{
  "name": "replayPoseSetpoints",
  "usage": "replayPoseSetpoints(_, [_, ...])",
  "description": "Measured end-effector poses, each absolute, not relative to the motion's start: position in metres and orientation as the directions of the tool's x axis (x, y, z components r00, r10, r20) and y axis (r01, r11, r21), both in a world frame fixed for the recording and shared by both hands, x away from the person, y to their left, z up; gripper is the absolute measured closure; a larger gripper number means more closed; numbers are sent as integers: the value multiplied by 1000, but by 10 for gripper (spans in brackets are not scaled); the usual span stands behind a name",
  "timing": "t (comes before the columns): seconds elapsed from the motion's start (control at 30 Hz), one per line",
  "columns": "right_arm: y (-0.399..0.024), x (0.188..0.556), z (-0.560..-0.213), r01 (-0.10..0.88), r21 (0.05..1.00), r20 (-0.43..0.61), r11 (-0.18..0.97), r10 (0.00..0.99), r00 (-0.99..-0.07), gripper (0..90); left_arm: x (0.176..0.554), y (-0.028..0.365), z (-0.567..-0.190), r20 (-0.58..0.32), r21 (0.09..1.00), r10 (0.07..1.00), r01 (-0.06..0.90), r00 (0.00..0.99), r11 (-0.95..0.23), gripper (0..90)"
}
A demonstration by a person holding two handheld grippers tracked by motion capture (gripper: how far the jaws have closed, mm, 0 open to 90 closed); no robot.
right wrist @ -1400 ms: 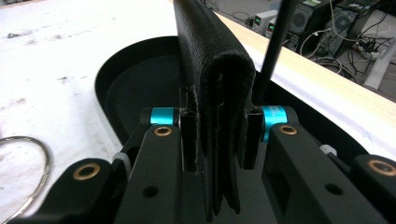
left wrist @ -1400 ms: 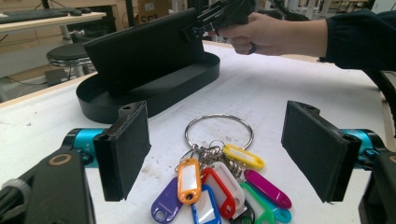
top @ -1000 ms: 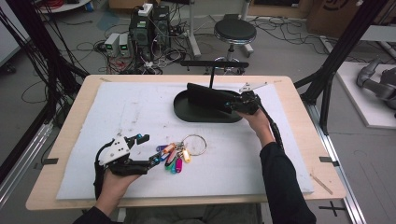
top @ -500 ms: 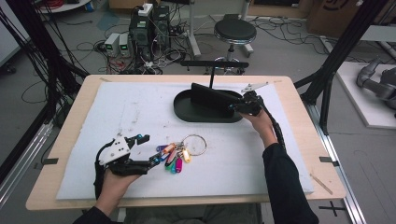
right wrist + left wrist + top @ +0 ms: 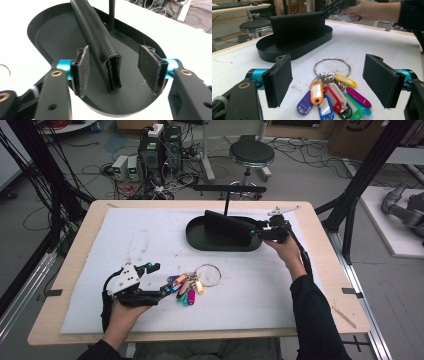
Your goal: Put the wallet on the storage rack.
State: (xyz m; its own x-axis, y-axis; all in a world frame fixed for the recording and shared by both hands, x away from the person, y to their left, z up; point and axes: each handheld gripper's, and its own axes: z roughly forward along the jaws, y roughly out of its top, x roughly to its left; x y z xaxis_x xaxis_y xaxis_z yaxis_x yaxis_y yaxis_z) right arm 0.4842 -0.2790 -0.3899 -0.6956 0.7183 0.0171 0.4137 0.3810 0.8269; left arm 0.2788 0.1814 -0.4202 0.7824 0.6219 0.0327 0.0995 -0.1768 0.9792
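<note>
A folded black leather wallet (image 5: 227, 224) (image 5: 95, 32) stands on edge in a black oval tray (image 5: 200, 240) (image 5: 42, 27). My right gripper (image 5: 256, 233) (image 5: 116, 70) is at the wallet's right end, one jaw on each side. Its jaws have just been opening; the right pad stands clear of the leather and the left pad sits close beside it. A key ring with several coloured tags (image 5: 192, 285) (image 5: 332, 92) lies on the white mat. My left gripper (image 5: 160, 279) (image 5: 330, 80) rests open at the tags, its jaws wide on either side of them.
A thin black post (image 5: 226, 202) (image 5: 111, 15) rises from the tray behind the wallet. The white mat (image 5: 310, 320) covers most of the wooden table. A stool (image 5: 251, 154) and cables lie on the floor beyond the far edge.
My right gripper's jaws have spread apart off the wallet, and that hand has shifted slightly. The left hand and the key ring have not moved.
</note>
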Motion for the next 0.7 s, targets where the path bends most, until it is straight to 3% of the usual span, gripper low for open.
replayPoseSetpoints(0.3, [-307,447,-365,355,872,10,337,712,-702,381,283,185,-419,36,978,638,104,769,-180,235])
replayPoseSetpoints(0.7, [-349,388,-368,317,919,49,237,727,-685,361,291,194,-417,24,980,664,113,747,-163,235])
